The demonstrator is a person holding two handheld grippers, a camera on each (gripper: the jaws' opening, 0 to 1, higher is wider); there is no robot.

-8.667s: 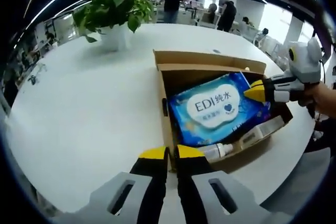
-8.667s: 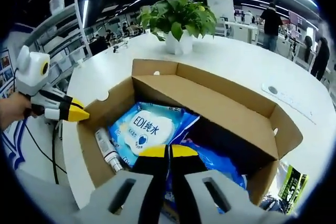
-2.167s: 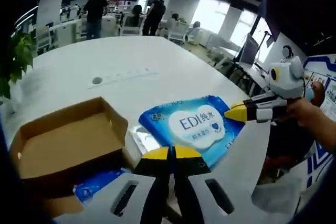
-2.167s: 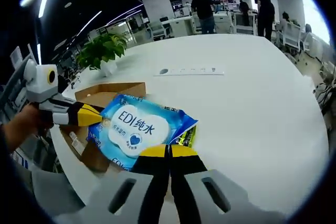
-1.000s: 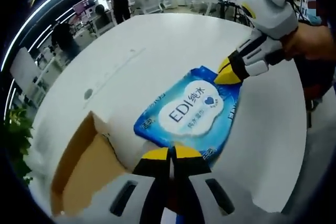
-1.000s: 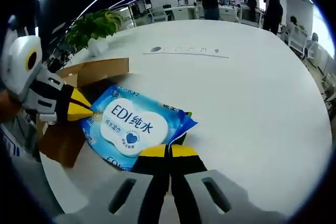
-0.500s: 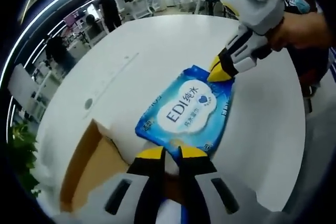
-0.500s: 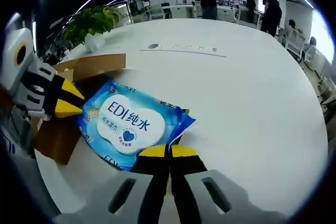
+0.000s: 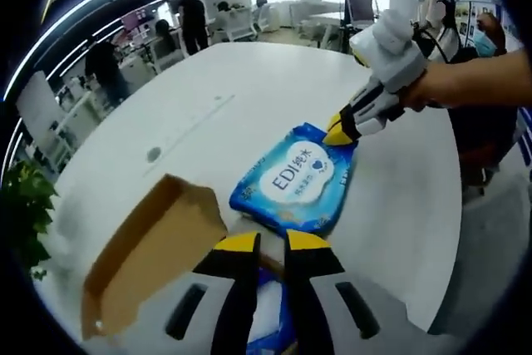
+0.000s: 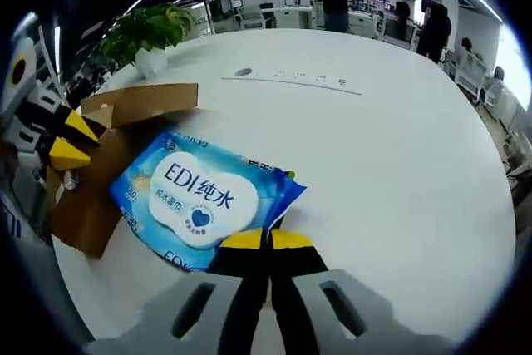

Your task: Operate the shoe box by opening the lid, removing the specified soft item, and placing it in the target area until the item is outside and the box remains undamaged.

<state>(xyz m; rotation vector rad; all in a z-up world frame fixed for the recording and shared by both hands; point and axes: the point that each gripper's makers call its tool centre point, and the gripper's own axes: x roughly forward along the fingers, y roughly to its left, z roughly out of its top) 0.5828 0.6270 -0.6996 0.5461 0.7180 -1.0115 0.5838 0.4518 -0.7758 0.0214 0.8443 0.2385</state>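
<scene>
Our right hand-held gripper (image 10: pixel 268 239) is clamped on the near corner of the EDI wet-wipe pack (image 10: pixel 202 196), pinning it flat on the white desk (image 10: pixel 391 147), we judge to settle it outside the cardboard shoe box (image 10: pixel 116 135). Our left hand-held gripper (image 9: pixel 264 242) has its jaws slightly apart, holding nothing, just short of the pack's other end.

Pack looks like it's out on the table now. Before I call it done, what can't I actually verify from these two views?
- Box interior: in the left gripper view the raised flap of the shoe box and the left gripper cover it.
- Box's near side: the right gripper view's edge cuts it off.
- Right gripper grip: its closed tips overlap the corner of the wipes pack, hiding contact.
- Small print on the pack: too small.
</scene>
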